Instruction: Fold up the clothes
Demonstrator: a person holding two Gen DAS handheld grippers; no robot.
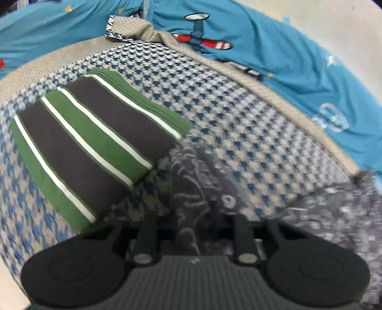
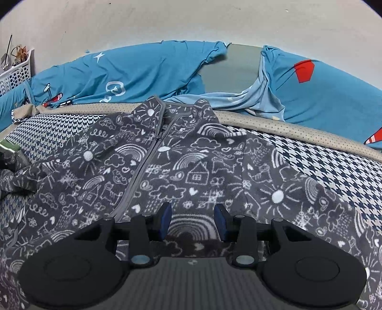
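A dark grey fleece jacket (image 2: 191, 167), printed all over with white doodles of rainbows, suns, houses and clouds, lies spread front-up on a bed covered by a blue-and-white houndstooth blanket (image 2: 322, 162) with a beige dotted border. Its grey zipper (image 2: 145, 167) runs from the collar at the far side down toward the camera, and one sleeve stretches off to the right across the blanket. The right claw (image 2: 193, 220) hovers low over the lower front of the jacket, its blue-padded fingers (image 2: 166, 220) standing apart with a printed rainbow showing in the gap; whether the pads touch the fleece cannot be told, and nothing is pinched between them. In the left wrist view the left claw (image 1: 191, 229) is clenched on a bunched fold of the same doodle fabric (image 1: 191, 190), which rises in a blurred ridge straight out of the closed jaws. Just beside that ridge, on the left, a folded garment (image 1: 95, 147) with green, charcoal and thin white stripes rests flat on the blanket. Beyond the bed's far edge lies rumpled turquoise bedding (image 2: 143, 69) printed with stars and red-and-white shapes, against a pale wall (image 2: 191, 21). A white perforated basket (image 2: 16, 74) stands at the far left of the right wrist view.
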